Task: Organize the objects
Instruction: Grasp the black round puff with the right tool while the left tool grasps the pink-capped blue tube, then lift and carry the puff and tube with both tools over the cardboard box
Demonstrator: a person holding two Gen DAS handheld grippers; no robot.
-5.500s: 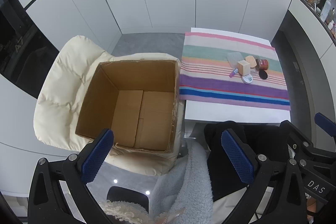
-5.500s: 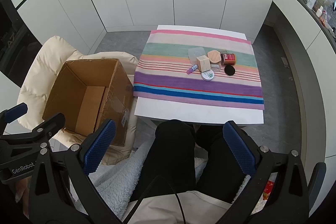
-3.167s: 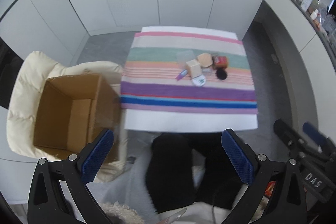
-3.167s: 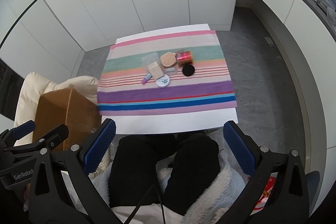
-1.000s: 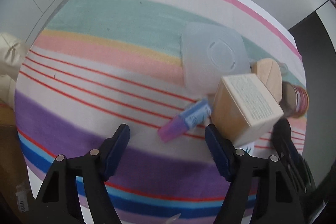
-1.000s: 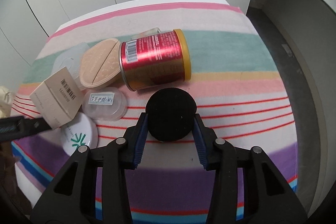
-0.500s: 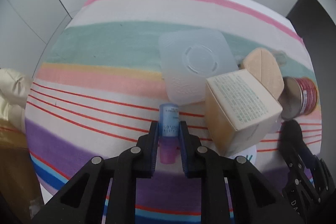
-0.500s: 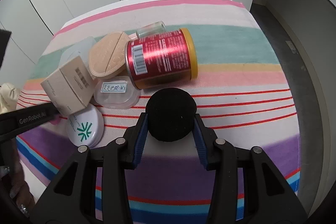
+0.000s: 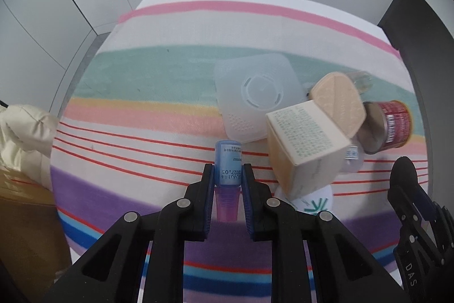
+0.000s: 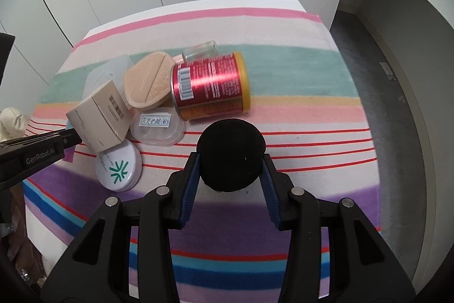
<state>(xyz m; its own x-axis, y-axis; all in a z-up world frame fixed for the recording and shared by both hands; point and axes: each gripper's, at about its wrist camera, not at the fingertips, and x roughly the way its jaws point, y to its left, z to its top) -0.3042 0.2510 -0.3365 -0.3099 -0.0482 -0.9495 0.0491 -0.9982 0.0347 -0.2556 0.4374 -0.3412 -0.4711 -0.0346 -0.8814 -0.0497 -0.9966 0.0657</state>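
The small blue-and-pink tube point(image 9: 227, 175) carries a printed date reading "2027.05" on its blue half. The left gripper point(image 9: 227, 183) is clamped on this tube, pads pressing both sides, above the red-lined band of the striped cloth point(image 9: 142, 110) in the middle of the desk. "GenRobot.AI" is printed on the left gripper's body in the right wrist view, and "DAS" on the right gripper's body at the left view's right edge.

The right gripper point(image 10: 230, 161) is clamped on a black round puff point(image 10: 231, 154), toward the desk's right side. Just behind it lies a red can point(image 10: 210, 85) on its side with a barcode label. Beside that sit a beige box point(image 10: 98, 117) with fine print, a white round lid point(image 10: 118, 168) bearing a green star-like logo, a clear round container point(image 10: 156, 127) with an unreadable label, and a tan compact point(image 10: 147, 84).
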